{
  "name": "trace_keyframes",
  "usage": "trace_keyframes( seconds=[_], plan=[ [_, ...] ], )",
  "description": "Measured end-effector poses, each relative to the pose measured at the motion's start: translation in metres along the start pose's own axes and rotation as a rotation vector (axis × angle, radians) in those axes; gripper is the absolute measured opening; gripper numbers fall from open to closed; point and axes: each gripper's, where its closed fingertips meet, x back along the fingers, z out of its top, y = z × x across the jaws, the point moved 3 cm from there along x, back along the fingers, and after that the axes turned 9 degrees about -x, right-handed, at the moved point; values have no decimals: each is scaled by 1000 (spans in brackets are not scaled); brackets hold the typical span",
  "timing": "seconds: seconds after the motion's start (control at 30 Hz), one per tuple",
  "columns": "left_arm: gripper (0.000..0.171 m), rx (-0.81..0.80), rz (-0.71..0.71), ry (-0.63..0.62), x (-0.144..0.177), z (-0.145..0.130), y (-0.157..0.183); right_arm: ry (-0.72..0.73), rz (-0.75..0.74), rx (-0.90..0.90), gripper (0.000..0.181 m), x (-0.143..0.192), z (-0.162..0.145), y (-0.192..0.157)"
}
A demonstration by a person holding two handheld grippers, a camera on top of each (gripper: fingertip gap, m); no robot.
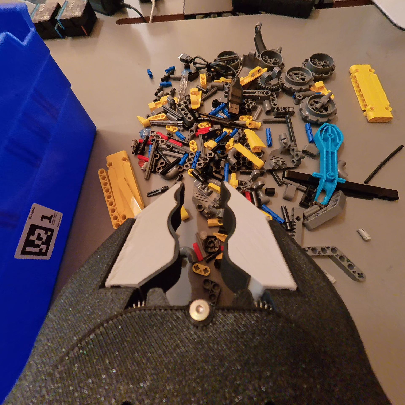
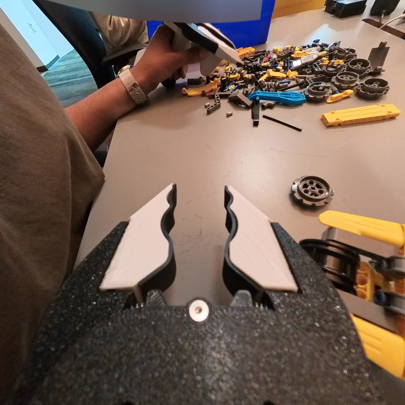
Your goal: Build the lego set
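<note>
Left wrist view: the left gripper (image 1: 202,186) hangs over the near edge of the pile of toy building parts (image 1: 219,135) on the grey table (image 1: 109,87), its 2 jaws apart with nothing held. A blue bin (image 1: 32,131) stands left of the pile — a turquoise piece (image 1: 327,162) lies on its right.

Right wrist view: the right gripper (image 2: 199,188) hovers over bare table well short of the pile — jaws wide, empty. A grey wheel (image 2: 312,190) lies alone between gripper and pile.
</note>
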Motion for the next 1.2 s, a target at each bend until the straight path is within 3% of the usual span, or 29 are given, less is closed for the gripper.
trace_keyframes(
  seconds=[0.43, 0.53, 0.63, 0.87, 1.03, 1.2],
  plan=[
    [18, -34, -95, 52, 4, 6, 16, -32, -45, 53, 43, -4, -4, -1],
    [15, -40, -56, 50, 6, 6, 12, -33, -46, 57, 43, -5, -4, -2],
    [2, -14, 32, 92, 13, 10, -2, -31, -43, 51, 43, -4, -4, -1],
    [0, 58, 41, 110, 15, 9, -11, -36, -42, 50, 43, -5, -4, -1],
    [0, -1, 41, 270, 31, 32, -3, -45, -42, 51, 43, -6, -5, -1],
    [0, -21, 94, 344, 43, 39, -7, -37, -56, 75, 43, -5, -5, -3]
  ],
)
